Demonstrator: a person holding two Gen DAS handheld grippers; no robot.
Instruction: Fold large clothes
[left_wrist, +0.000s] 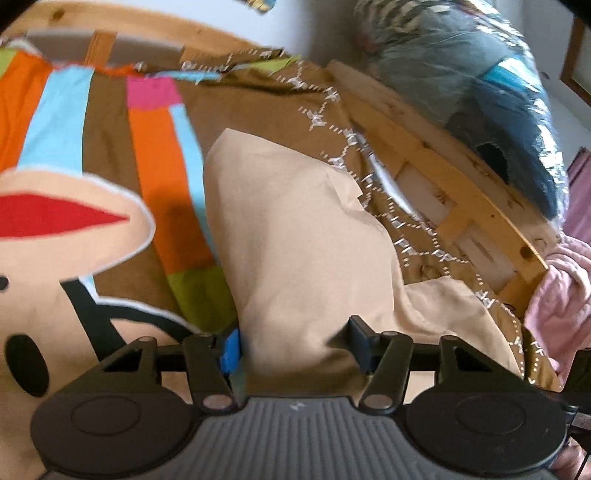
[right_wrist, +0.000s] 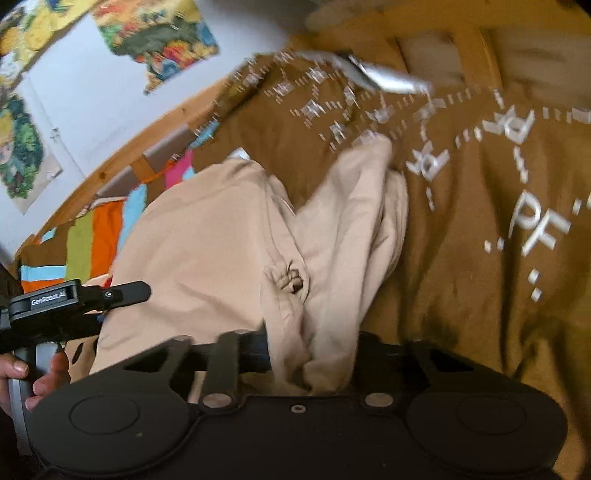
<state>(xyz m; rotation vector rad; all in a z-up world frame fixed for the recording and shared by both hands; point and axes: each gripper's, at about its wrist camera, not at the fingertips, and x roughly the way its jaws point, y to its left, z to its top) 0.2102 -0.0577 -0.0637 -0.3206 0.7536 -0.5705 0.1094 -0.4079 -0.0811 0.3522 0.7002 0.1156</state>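
Observation:
Beige trousers (left_wrist: 295, 236) lie on a brown bedspread (left_wrist: 258, 99) with coloured stripes. My left gripper (left_wrist: 295, 345) has its jaws wide apart with the trouser cloth between the blue pads (left_wrist: 231, 349); whether they pinch it is unclear. In the right wrist view the trousers (right_wrist: 221, 236) show a button (right_wrist: 295, 284) at the waist. My right gripper (right_wrist: 314, 354) has bunched waist cloth between its fingers. The left gripper's body (right_wrist: 55, 302) and the hand holding it show at the left edge.
A wooden bed frame (left_wrist: 443, 173) runs along the right. A plastic-wrapped bundle (left_wrist: 480, 81) rests on it, with a pink blanket (left_wrist: 557, 295) beside. The wall (right_wrist: 92, 92) carries posters. A cartoon monkey face (left_wrist: 55, 229) is printed on the bedspread.

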